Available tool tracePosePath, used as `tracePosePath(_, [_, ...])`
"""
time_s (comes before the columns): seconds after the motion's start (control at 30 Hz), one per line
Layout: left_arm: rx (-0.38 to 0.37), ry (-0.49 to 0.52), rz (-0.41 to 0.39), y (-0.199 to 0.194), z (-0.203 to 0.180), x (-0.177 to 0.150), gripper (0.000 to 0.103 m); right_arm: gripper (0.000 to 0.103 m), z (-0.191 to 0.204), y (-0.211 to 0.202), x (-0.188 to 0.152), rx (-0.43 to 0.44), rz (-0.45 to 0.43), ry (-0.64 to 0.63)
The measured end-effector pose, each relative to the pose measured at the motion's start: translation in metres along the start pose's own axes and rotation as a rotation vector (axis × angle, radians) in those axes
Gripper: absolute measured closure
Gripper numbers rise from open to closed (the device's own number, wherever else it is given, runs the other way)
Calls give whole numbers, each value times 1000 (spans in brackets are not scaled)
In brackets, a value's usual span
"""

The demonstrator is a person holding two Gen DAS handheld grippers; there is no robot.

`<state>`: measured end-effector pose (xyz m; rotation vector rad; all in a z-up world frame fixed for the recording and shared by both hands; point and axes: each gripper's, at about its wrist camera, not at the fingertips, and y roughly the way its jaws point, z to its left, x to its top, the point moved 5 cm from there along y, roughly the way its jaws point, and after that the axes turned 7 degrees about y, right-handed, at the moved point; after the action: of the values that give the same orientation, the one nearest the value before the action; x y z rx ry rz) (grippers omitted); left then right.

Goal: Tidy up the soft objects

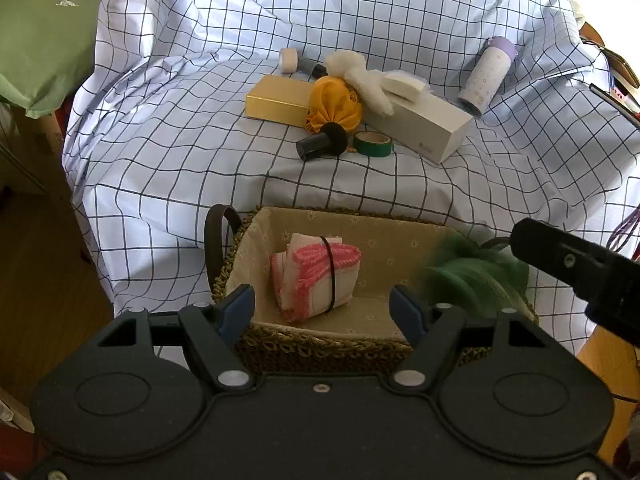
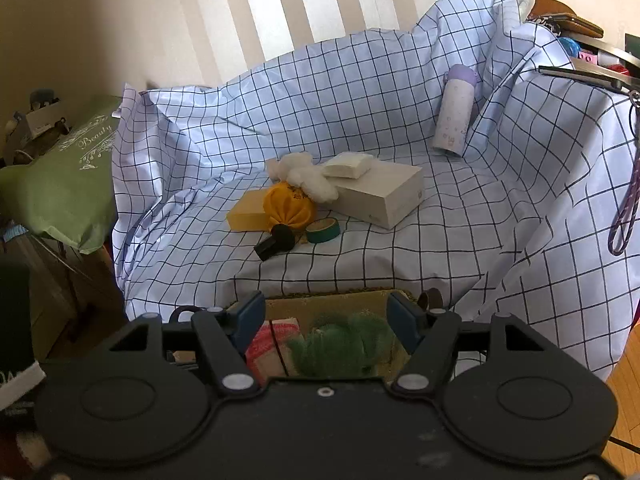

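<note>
Broadly, a white sheet with a dark grid [image 1: 400,184] drapes in soft folds over most of both frames. At lower centre of the left wrist view sits a woven seagrass basket [image 1: 320,346] with a beige flower-print liner and a dark loop handle at its left end; its long axis runs left to right across the frame. Inside it, left of centre, lies a folded white cloth with pink crochet edging [image 1: 316,276], tied by a thin black band, with a blurred green mesh puff [image 1: 472,276] at the basket's right end.

A long white carton [image 1: 424,122] in the upper middle runs from upper left to lower right, with a small white foam pad [image 1: 404,84] on top. Left of it lies a flat gold box [image 1: 278,102], and touching both is a gathered yellow cloth pouch [image 1: 336,106]. White cotton fluff [image 1: 360,76] spills across the pouch and carton. A lilac-capped white bottle [image 1: 486,76] leans at upper right, cap up. Below the pouch are a black cylinder with a sponge head [image 1: 322,144] and a green tape roll [image 1: 374,144].

The left gripper [image 1: 322,312] is spread wide and empty over the basket's near rim. The right gripper [image 2: 326,322] is likewise spread, with the puff below and between its fingers; whether it touches them I cannot tell.
</note>
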<state>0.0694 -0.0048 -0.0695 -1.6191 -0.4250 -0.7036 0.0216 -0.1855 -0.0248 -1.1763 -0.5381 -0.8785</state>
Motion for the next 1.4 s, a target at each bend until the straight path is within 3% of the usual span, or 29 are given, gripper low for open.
tracePosePath(1.4, [11, 27, 2, 1, -2, -1, 28, 31, -4, 4, -4, -11, 17, 17])
